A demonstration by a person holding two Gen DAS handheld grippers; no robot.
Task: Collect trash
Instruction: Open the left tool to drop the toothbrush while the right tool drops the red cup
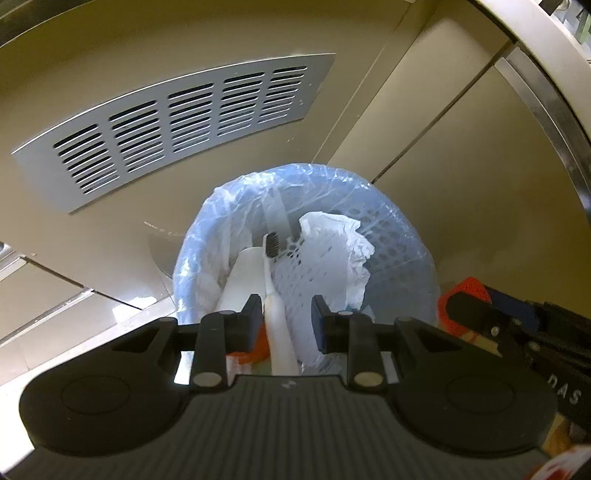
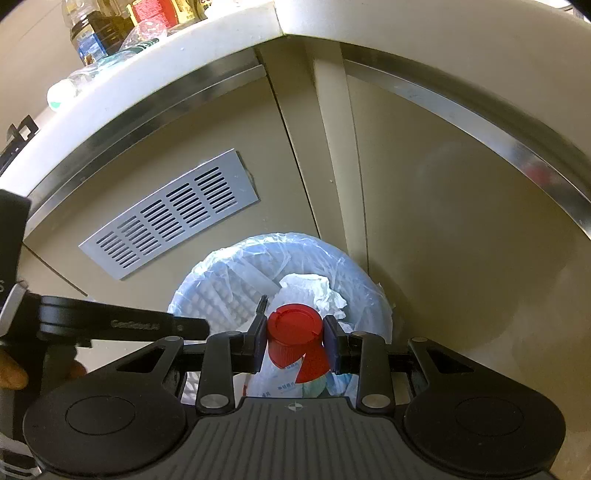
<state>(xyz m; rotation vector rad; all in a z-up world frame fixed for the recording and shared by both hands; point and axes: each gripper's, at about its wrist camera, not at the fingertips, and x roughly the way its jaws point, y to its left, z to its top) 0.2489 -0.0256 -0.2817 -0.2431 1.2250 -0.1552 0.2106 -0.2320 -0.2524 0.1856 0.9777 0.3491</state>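
Observation:
A round perforated trash bin [image 1: 399, 254] lined with a clear bluish bag stands on the floor against a cabinet; it also shows in the right wrist view [image 2: 229, 280]. Crumpled white paper [image 1: 332, 243] and a white bottle [image 1: 240, 277] lie inside. My left gripper [image 1: 284, 317] is open above the bin; a white toothbrush [image 1: 273, 314] with dark bristles lies between its fingers, against the left one. My right gripper [image 2: 295, 339] is shut on a red-capped bottle [image 2: 293, 332] above the bin's near rim, and shows at the right in the left wrist view [image 1: 480, 314].
A metal vent grille [image 1: 177, 122] is set in the beige cabinet door behind the bin. A white countertop [image 2: 184, 48] with bottles [image 2: 88, 33] runs above. The left gripper's body [image 2: 110, 325] reaches in from the left in the right wrist view.

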